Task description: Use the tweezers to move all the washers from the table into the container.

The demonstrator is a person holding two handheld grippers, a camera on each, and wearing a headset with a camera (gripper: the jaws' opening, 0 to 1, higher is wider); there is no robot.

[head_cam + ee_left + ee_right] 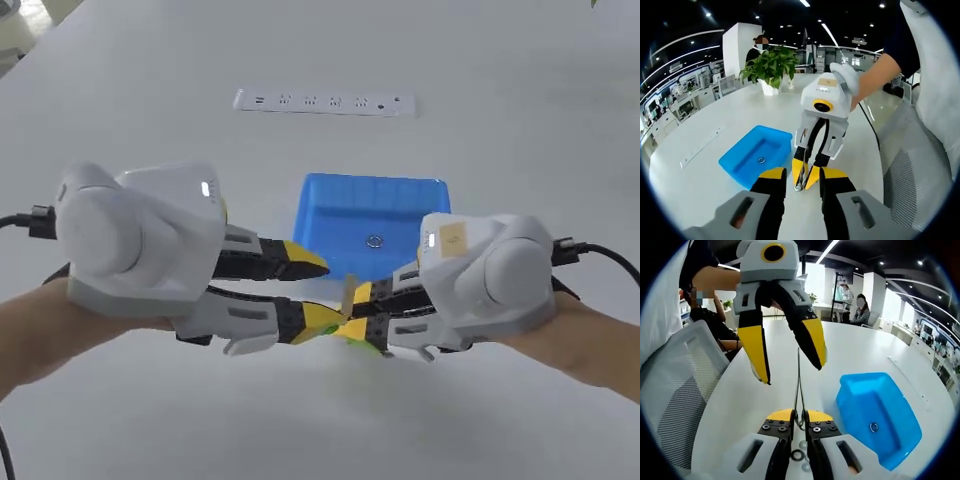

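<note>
The left gripper point(793, 373) is held with its jaws spread apart and nothing between them is gripped. In the right gripper view it is seen pointing back toward the camera, with the upper end of the tweezers point(799, 390) reaching up into the gap between its yellow tips. Whether either tip touches the tweezers cannot be told.

The tweezers are clamped near their lower end by the right gripper point(800, 416), whose jaws are drawn together on them. The thin arms of the tweezers are seen lying close together, and no washer can be made out at their ends.

Beneath the right gripper, a few washers point(798, 455) are seen lying close together on the table point(300, 430), not yet moved. Further right, the blue container point(900, 440) is set near both grippers, and one washer point(873, 427) is lying on its floor.

The task is judged to be only partly done: one washer is in, several are out. The step in hand is judged to be a handling of the tool between the two grippers, either a re-seating or a steadying, rather than a pick.

For the next move, a firm and straight hold on the tweezers is called for. Their tips then need to be turned down toward the washers on the table, and one washer needs to be pinched by its rim.
</note>
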